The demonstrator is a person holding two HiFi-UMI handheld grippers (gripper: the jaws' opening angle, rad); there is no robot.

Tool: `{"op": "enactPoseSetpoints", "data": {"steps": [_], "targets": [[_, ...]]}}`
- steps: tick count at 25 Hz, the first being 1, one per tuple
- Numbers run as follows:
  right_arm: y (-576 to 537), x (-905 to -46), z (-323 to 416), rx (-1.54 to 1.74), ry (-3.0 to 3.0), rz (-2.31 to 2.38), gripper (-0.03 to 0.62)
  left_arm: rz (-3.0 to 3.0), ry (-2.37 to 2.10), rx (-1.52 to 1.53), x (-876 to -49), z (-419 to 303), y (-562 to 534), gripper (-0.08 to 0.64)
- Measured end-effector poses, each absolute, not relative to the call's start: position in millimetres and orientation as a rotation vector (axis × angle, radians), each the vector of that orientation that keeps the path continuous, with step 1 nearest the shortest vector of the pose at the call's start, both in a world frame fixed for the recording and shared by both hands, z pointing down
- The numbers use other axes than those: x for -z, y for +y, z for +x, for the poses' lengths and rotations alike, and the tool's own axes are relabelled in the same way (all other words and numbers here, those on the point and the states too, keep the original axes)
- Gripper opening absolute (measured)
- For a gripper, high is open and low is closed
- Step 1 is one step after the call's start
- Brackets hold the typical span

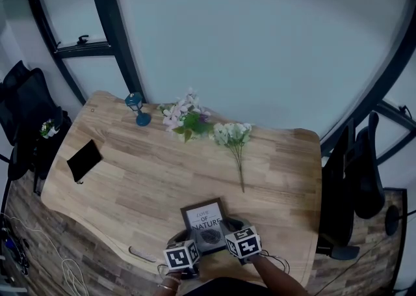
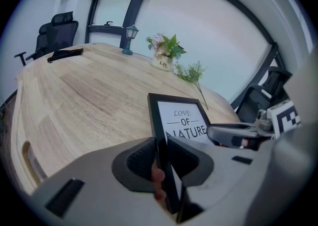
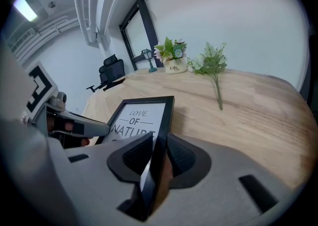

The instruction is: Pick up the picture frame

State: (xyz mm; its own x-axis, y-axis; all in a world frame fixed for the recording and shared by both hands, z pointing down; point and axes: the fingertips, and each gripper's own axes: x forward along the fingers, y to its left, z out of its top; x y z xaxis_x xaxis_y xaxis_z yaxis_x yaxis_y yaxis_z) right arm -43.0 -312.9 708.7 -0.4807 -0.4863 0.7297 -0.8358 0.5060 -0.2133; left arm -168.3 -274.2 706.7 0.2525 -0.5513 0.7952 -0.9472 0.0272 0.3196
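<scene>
Currently: frame [image 1: 204, 218], at the near edge of the worktop [image 1: 149, 171]. Left claw [image 2: 161, 158] is clamped on its left rim and right claw [image 3: 158, 158] on its right rim, probably to lift it level. Possibly already off the wood; unclear.

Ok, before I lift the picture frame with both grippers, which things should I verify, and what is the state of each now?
1. Left gripper closed on the left edge of the picture frame: ok.
2. Right gripper closed on its right edge: ok.
3. Grip firm enough for lifting: cannot tell.
4. Flower sprig lying apart from the frame: ok.
5. Nothing resting on the frame: ok.
</scene>
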Motion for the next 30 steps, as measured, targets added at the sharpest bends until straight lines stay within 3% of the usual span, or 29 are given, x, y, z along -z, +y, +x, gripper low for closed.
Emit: {"op": "enactPoseSetpoints", "data": {"steps": [30], "targets": [[-307,-633,-32,-0.567,-2.278,1.211,0.074,1.799,-1.481,-0.482,-633,-159,-267,0.069]]}}
